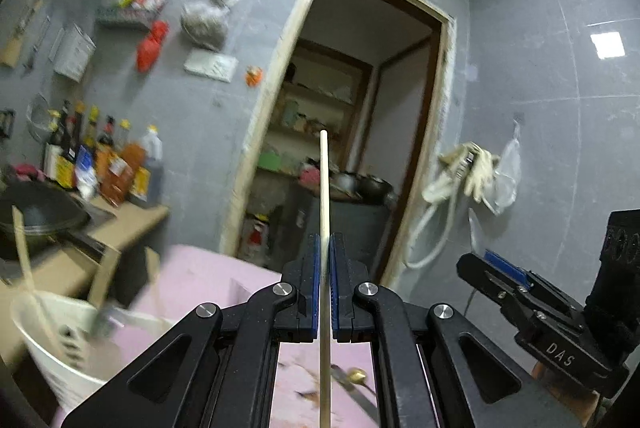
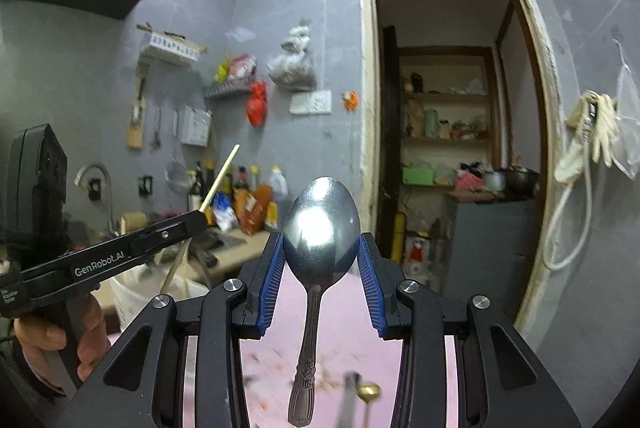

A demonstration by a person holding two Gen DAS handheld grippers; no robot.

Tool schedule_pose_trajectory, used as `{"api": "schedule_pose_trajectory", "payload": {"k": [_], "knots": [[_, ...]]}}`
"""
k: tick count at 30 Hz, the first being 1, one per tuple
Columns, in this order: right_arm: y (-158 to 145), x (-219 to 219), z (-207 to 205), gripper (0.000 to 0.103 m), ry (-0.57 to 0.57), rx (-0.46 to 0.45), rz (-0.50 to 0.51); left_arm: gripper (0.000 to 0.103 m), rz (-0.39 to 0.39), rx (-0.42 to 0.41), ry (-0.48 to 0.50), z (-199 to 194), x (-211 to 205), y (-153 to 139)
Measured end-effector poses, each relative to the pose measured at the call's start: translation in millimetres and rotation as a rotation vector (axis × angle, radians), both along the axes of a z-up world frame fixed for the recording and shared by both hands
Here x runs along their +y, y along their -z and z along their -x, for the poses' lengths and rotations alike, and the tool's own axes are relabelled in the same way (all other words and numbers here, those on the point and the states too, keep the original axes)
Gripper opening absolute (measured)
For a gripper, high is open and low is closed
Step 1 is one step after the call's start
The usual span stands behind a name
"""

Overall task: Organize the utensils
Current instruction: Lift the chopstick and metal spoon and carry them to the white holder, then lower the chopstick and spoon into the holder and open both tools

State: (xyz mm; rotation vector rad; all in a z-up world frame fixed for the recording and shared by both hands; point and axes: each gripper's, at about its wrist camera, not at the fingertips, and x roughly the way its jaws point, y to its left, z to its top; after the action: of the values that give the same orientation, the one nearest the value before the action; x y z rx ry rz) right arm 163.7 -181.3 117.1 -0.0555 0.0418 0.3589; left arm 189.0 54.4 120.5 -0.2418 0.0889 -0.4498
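A pink cloth covers the bench below both tools, and a white tub stands at its left edge, already holding a stick-like utensil, so it seems to be the place for sorted items. The left hand-held gripper is pressed together on a chopstick, which stands upright between the blue pads, probably so it can drop end-first into the tub. The right hand-held gripper pinches a spoon across the bowl, handle hanging down toward the cloth; a grip across the widest part likely keeps the smooth metal from slipping. Both are raised well clear of the bench. Below, a small gold-tipped utensil lies on the cloth, blurred, seemingly left to sort.
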Motion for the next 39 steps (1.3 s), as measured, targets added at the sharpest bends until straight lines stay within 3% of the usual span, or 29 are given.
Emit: {"api": "schedule_pose_trajectory", "payload": {"k": [5, 9, 13, 20, 28, 39], "knots": [[-13, 30, -9, 0.035, -0.051, -0.050, -0.032, 0.002, -0.024, -0.052, -0.144, 5, 40, -20], [-20, 59, -20, 0.035, -0.099, -0.075, -0.059, 0.003, -0.001, -0.065, -0.236, 5, 76, -24], [-22, 82, -32, 0.035, -0.138, -0.094, -0.117, 0.003, 0.057, -0.052, -0.304, -4, 113, -23], [-13, 108, -50, 0.035, -0.148, -0.120, -0.164, 0.002, 0.191, -0.010, -0.336, -31, 160, -3], [13, 119, -69, 0.035, -0.147, -0.078, -0.153, 0.002, 0.210, -0.022, -0.385, -39, 161, 20], [32, 129, -71, 0.035, -0.160, -0.047, -0.074, 0.002, 0.151, -0.061, -0.434, -35, 145, 46]]}}
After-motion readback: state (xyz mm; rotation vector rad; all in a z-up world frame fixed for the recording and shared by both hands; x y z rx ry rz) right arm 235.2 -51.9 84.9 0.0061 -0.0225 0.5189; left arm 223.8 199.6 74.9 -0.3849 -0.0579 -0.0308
